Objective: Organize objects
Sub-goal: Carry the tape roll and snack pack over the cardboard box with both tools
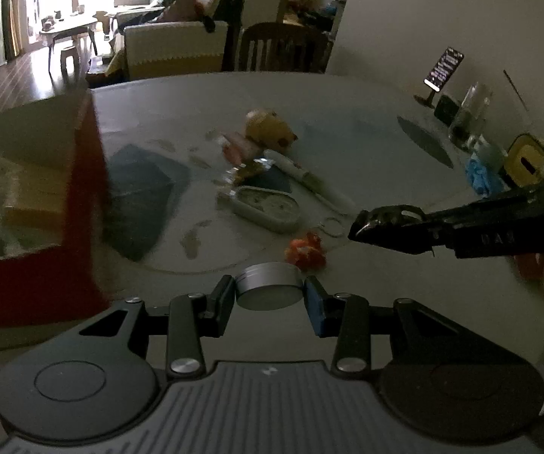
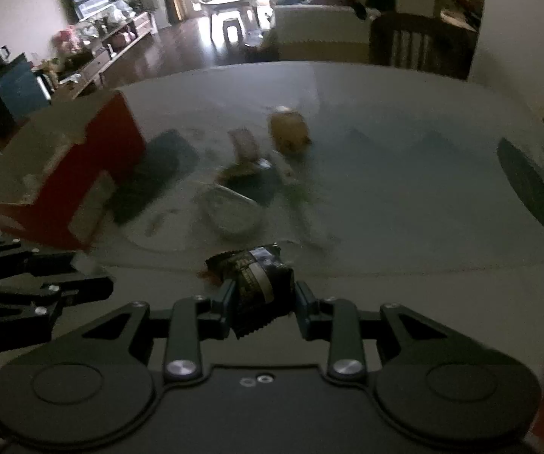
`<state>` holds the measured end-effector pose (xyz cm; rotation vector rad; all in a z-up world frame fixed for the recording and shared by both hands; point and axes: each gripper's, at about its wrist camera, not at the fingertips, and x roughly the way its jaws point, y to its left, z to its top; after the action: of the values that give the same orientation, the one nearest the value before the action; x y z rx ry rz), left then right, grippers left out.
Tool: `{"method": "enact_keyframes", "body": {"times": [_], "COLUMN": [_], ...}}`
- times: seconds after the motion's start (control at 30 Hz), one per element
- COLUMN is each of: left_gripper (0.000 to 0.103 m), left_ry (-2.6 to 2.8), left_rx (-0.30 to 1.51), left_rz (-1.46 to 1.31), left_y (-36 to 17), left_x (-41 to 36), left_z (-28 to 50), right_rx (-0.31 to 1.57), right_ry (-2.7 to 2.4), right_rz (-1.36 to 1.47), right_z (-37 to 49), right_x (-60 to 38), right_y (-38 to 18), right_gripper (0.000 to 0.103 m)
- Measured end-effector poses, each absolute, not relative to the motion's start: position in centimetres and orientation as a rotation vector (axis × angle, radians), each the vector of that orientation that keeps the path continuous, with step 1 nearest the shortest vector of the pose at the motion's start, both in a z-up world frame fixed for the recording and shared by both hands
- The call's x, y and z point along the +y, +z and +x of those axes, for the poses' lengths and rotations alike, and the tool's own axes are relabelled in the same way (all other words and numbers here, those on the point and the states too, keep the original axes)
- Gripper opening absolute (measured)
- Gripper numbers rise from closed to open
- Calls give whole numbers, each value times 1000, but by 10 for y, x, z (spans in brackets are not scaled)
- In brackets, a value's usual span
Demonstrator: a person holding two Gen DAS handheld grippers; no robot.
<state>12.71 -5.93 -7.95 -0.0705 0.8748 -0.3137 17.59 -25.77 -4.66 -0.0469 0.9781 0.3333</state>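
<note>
Left jaws [image 1: 270, 295] clamp round silver metal tin [image 1: 270, 289]; right jaws [image 2: 262, 295] pinch dark foil packet [image 2: 256, 280]. Carry both level to red cardboard box [image 1: 26, 204], release inside.

Brushed metal tin [image 1: 270, 287] — glossy foil packet [image 2: 258, 278] — smooth table [image 1: 347, 121].

Round silver tin [image 1: 270, 289] in left gripper [image 1: 268, 299] — red box [image 1: 82, 204] alongside
</note>
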Motion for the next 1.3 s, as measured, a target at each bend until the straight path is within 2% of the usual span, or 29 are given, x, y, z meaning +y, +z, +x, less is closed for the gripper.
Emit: {"method": "enact_keyframes", "body": {"times": [0.7,1.0,1.3], "left_gripper": [39,39,39], "left_ry": [-235,-169,-108], "left_rx": [770,773,824], "left_rz": [-66,-9,70], "left_y": [-23,-17,-39], "left_x": [90,152,193], "left_z": [116,135,169], "right_rx": [801,786,810], "right_ry": [528,576,594], "right_rz": [-110,-176,-239], "right_z": [170,186,202], "right_x": [-82,-17,33], "right_y": [18,13,-9], "right_gripper": [31,31,31]}}
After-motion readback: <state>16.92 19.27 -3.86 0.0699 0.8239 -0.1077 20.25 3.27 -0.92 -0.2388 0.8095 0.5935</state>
